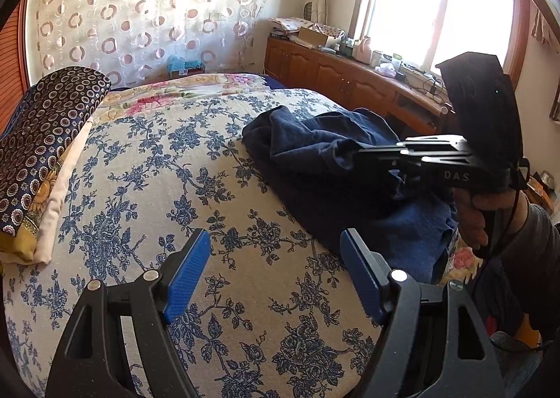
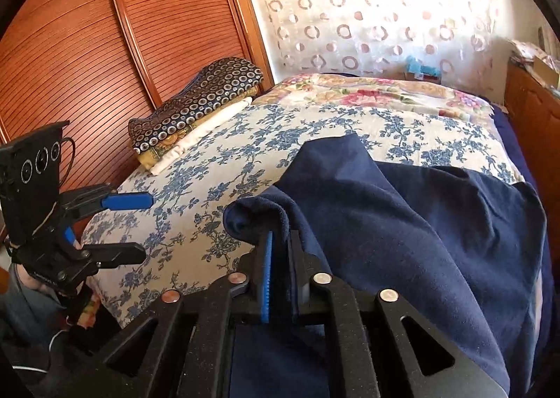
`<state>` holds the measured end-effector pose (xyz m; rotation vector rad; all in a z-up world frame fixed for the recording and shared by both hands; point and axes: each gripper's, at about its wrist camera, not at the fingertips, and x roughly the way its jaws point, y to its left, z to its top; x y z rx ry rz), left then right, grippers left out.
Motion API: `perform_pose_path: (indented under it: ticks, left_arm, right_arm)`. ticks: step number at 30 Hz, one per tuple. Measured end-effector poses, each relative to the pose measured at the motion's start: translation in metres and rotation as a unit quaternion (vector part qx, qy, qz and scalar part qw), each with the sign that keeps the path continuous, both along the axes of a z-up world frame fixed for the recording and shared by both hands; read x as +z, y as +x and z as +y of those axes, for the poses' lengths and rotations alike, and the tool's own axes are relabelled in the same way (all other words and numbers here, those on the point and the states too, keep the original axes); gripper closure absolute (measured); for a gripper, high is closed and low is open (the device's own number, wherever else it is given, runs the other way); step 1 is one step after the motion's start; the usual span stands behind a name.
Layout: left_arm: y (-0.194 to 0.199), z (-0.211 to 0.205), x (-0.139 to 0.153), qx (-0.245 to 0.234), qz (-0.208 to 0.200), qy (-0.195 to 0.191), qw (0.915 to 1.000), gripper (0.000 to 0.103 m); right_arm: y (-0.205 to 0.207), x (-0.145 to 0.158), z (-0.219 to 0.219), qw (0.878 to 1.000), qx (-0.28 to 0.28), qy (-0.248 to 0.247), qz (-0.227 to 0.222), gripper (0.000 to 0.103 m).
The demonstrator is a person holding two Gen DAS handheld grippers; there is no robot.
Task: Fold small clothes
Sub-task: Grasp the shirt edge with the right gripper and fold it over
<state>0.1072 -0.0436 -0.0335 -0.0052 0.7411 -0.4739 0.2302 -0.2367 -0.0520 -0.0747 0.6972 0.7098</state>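
Note:
A dark navy garment (image 1: pixel 315 153) lies rumpled on the right side of the bed; it fills the right wrist view (image 2: pixel 420 223). My right gripper (image 2: pixel 280 251) is shut on a raised fold of the garment's near edge; from the left wrist view its black body (image 1: pixel 437 163) reaches into the cloth. My left gripper (image 1: pixel 274 254) is open and empty, hovering over the floral bedspread (image 1: pixel 175 188) left of the garment. In the right wrist view it (image 2: pixel 140 226) shows at the left, jaws apart.
A folded pile of patterned bedding (image 1: pixel 45 139) lies along the bed's left edge, also in the right wrist view (image 2: pixel 196 107). A wooden cabinet (image 1: pixel 332 79) with clutter runs under the window. Slatted wooden doors (image 2: pixel 105 48) stand behind the bed.

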Motion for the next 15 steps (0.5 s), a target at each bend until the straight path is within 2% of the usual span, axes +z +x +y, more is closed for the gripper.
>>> perform_pose_path:
  ticks: [4, 7, 11, 15]
  left_arm:
    - [-0.001, -0.001, -0.001, -0.003, 0.001, 0.002, 1.0000, 0.026]
    - [0.000, -0.001, -0.002, -0.003, 0.002, -0.001, 1.0000, 0.026]
    - [-0.001, -0.002, -0.001, -0.005, 0.001, -0.003, 1.0000, 0.026]
    - [0.000, -0.005, -0.002, -0.009, 0.001, -0.004, 1.0000, 0.026]
  right_arm:
    - [-0.001, 0.015, -0.008, 0.999, -0.018, -0.012, -0.026, 0.097]
    - [0.007, 0.038, -0.030, 0.997, -0.050, -0.021, -0.049, 0.097]
    - [0.038, 0.062, -0.072, 0.990, -0.126, -0.033, -0.053, 0.097]
    - [0.072, 0.068, -0.109, 0.978, -0.197, -0.051, -0.038, 0.097]
